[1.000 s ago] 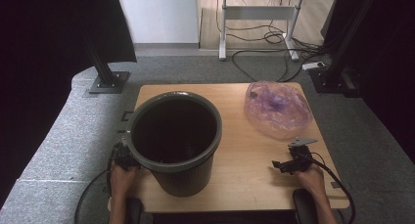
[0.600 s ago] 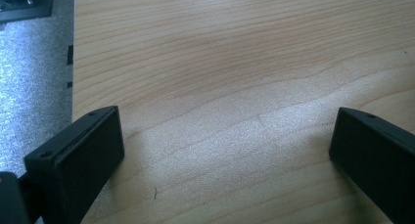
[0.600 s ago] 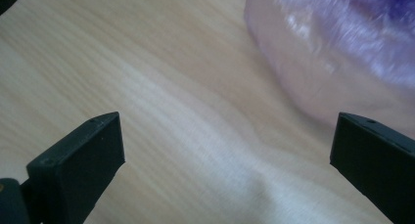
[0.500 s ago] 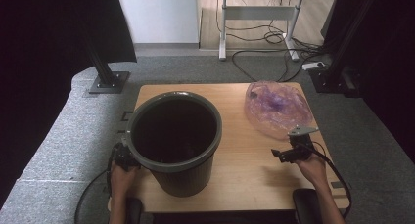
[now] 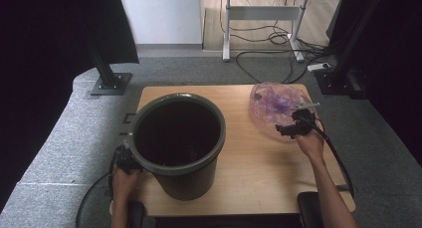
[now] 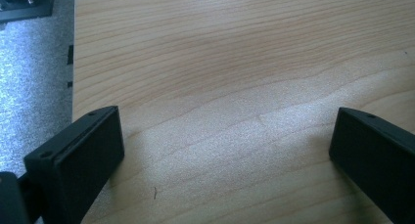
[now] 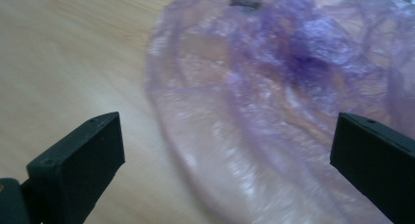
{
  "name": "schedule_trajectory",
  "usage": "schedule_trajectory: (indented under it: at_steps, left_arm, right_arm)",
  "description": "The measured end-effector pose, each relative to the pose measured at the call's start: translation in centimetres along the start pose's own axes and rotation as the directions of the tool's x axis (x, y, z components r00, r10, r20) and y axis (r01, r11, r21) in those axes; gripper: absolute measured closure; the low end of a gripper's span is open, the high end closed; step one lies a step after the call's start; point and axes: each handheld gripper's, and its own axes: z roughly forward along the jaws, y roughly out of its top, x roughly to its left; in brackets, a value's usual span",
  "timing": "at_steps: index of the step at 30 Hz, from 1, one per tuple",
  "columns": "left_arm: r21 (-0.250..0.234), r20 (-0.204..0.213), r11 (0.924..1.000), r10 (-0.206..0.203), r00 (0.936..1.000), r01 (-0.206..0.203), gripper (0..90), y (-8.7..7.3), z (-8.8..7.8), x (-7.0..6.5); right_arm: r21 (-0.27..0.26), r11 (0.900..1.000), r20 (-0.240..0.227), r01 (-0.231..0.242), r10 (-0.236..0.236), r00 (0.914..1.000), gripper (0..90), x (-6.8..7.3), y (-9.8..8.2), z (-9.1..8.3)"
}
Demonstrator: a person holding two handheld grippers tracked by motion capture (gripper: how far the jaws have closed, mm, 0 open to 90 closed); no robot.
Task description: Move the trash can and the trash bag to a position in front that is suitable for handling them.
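You are holding your right gripper [image 5: 293, 127] over the near edge of the purple plastic bag [image 5: 276, 108], which is lying crumpled on the far right part of the wooden table [image 5: 259, 163]. In the right gripper view that gripper [image 7: 227, 150] is standing with its jaws spread wide, and the translucent bag [image 7: 293, 101] is lying between and beyond them, its folds bunching into a darker purple knot toward the far side; nothing is pinched between the jaws, and whether they are touching the plastic cannot be told. A small dark spot [image 7: 245, 0] is showing through the film near the bag's far rim. Your right hand [image 5: 311, 144] is gripping the tool from behind, with its cable [image 5: 338, 161] trailing back along your forearm toward the near right corner of the table. Your left gripper [image 5: 123, 158] is resting at the near left edge of the table, just beside the big dark bucket [image 5: 176, 138], which is standing upright on the left half of the table, well apart from the bag. In the left gripper view its jaws are also spread wide, with bare wood grain [image 6: 235, 87] lying between them and the grey carpet [image 6: 29, 72] showing past the table's edge. Your left hand [image 5: 124, 183] is holding that tool low, partly tucked behind the bucket's wall.
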Motion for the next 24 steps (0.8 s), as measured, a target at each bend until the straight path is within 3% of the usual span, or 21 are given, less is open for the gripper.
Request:
schedule_trajectory:
  at_steps: [4,10,13,19,24]
  left_arm:
    - [0.0,0.0,1.0,0.0,1.0,0.0,0.0,0.0,0.0,0.0]
    - [0.0,0.0,1.0,0.0,1.0,0.0,0.0,0.0,0.0,0.0]
    - [0.0,0.0,1.0,0.0,1.0,0.0,0.0,0.0,0.0,0.0]
    - [0.0,0.0,1.0,0.0,1.0,0.0,0.0,0.0,0.0,0.0]
    - [0.0,0.0,1.0,0.0,1.0,0.0,0.0,0.0,0.0,0.0]
  right_arm:
    - [0.027,0.998,0.042,-0.049,0.047,0.998,0.0,-1.3,0.1,1.5]
    - [0.111,0.99,0.108,-0.085,0.073,0.9914,0.0,-2.9,-0.4,3.8]
    - [0.174,0.981,0.085,-0.086,0.072,0.9937,0.0,-2.8,-1.0,4.7]
    - [0.183,0.978,0.049,-0.102,0.095,0.9943,0.0,-2.6,-3.1,5.2]
    - [0.198,0.977,0.029,-0.082,0.078,0.9965,0.0,-2.1,-4.6,4.4]
